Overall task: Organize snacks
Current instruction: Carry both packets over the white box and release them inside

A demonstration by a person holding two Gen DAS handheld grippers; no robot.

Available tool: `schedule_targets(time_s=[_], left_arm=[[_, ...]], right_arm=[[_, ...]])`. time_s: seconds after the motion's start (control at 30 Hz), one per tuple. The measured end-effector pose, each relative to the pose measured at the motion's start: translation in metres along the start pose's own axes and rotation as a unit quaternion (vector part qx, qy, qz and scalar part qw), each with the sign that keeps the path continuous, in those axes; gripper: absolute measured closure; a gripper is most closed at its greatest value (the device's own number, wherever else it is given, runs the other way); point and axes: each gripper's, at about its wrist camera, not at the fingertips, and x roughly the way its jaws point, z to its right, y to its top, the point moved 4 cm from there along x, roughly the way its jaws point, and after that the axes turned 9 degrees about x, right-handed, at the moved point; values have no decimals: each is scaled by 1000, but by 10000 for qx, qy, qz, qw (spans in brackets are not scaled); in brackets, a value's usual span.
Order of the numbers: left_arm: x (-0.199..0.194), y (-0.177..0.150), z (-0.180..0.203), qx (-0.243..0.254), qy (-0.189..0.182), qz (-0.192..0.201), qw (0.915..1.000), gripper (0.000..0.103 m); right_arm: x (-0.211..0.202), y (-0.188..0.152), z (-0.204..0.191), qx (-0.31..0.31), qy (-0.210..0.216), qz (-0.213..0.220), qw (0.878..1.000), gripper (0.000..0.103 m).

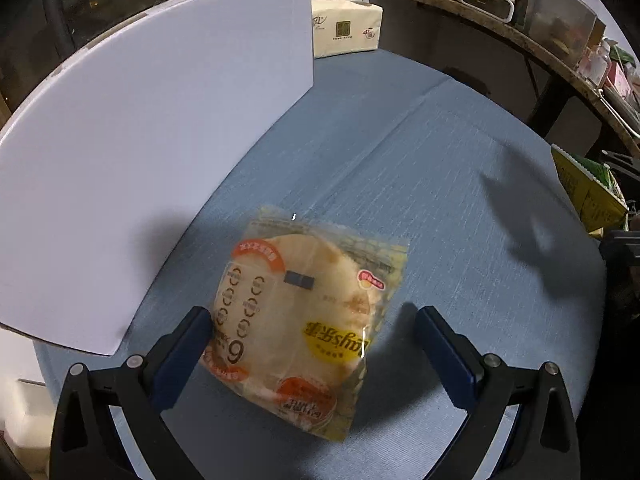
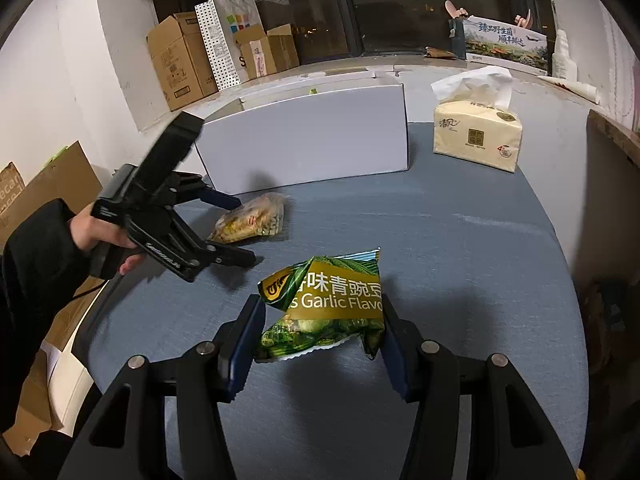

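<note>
Picking-up stage, judging by the scene; both snacks down on the blue table [image 2: 460,240], none yet in the white box [image 2: 308,140]. Left gripper [image 1: 312,328] spread wide, straddling the cake pack [image 1: 304,320], left pad touching its edge, right pad apart. Right gripper [image 2: 320,332] pinching the green pea bag [image 2: 328,304], crumpled between the pads. Next, probably: closing left on the pack, then lifting both toward the box; gentle squeeze needed, soft wrappers.

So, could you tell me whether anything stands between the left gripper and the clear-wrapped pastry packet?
Nothing visible does. The left gripper is open and already straddles the pastry packet on the blue tablecloth.
</note>
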Motion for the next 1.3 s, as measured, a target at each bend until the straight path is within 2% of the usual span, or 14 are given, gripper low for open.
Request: schedule_targets(time_s=[0.07, 0.1, 0.13, 0.23, 0.37, 0.53, 0.63, 0.77, 0.93, 1.07, 1.2, 1.3], left_arm=[[-1, 0, 1, 31, 121, -8, 9999, 7], [-5, 1, 2, -8, 160, 61, 9999, 25], [-10, 2, 1, -97, 238, 120, 9996, 32], [-24, -3, 6, -400, 90, 438, 9982, 32], [-50, -10, 18, -778, 132, 938, 9925, 32], [-101, -13, 30, -1306, 174, 1734, 9760, 32], [-133, -13, 29, -1725, 442, 2087, 9616, 32], [-169, -3, 16, -2128, 676, 2638, 9384, 32], [-204, 23, -18, -2277, 1016, 3060, 9188, 32], [-214, 51, -64, -2360, 1435, 3111, 9093, 32], [-207, 65, -106, -2457, 1771, 2928, 9069, 32], [-189, 69, -132, -2647, 1844, 2796, 9043, 32]], right_arm=[[0, 0, 3, 42, 1, 5, 10000, 43], [-1, 0, 4, 68, 21, 5, 10000, 43], [-1, -1, 6, 88, 43, 2, 10000, 43], [-3, -4, 6, 122, 33, 1, 9999, 43], [-4, -3, 5, 103, 41, 14, 9999, 43], [-4, 0, 3, 69, 65, 46, 9999, 43], [-8, 11, 1, 108, 112, 170, 9997, 43], [-18, 44, -1, 251, 293, 463, 9982, 43], [-25, 111, -9, 90, 308, 830, 9960, 43], [-8, 171, -10, 255, 397, 888, 9949, 43], [22, 218, -14, 225, 299, 893, 9953, 43], [49, 247, -8, 420, 310, 799, 9954, 43]])
